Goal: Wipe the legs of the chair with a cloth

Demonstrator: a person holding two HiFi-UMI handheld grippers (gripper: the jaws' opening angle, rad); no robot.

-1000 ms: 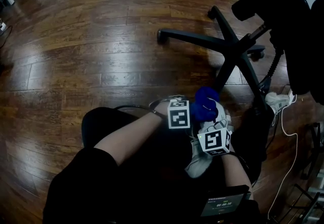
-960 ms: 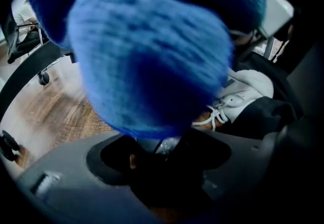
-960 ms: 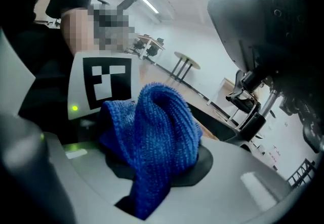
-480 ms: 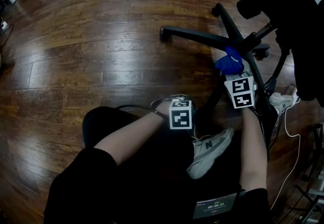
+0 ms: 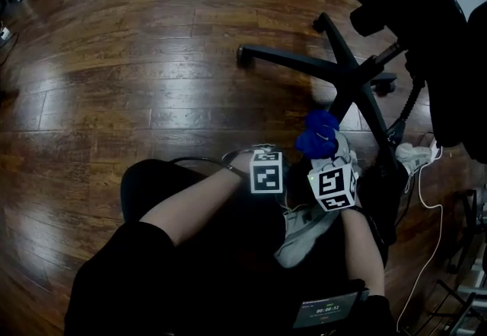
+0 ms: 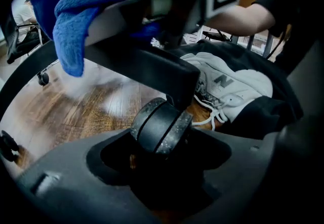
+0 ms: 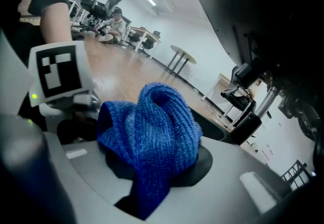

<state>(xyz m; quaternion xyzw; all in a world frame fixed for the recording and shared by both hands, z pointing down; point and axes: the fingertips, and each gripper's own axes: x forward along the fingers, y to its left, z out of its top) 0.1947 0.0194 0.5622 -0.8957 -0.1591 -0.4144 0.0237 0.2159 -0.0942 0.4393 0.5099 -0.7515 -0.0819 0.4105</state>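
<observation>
Right claw [image 7: 152, 177]: clamped on a bunched blue cloth [image 7: 152, 132]. The folds bulge up out of the jaws and 1 tail hangs down between them. In the head view the same cloth [image 5: 317, 134] lies on 1 black leg [image 5: 338, 103] of the chair base [image 5: 346, 68], roughly midway between the hub and the leg's near tip. The right claw [image 5: 321, 150] meets it from the person's side, with its marker cube [image 5: 332, 188] facing up.

Left claw [image 6: 162, 167]: jaws closed around the caster wheel [image 6: 162, 126] at the tip of that same leg, the wheel seated in the gap between them. The wheel's rim is speckled pale. From here the leg [image 6: 147, 66] climbs away from the caster, and the cloth [image 6: 76, 20] drapes over it higher up — the right claw's body is just behind it.

In the head view the left claw [image 5: 271, 173] sits just beside the right one, near it but apart. A white shoe [image 5: 304, 239] lies below both claws, close to the held caster. Its laces show in the left gripper view.

Around: the star-shaped base stands on a dark, glossy wooden floor [image 5: 137, 61]. The chair seat [image 5: 411, 0] looms black over the hub. A thin white cable [image 5: 426, 198] trails on the floor beyond the base, on the side away from the left claw. Far back in the right gripper view is a bright room with desks and another chair — too small for more detail.
</observation>
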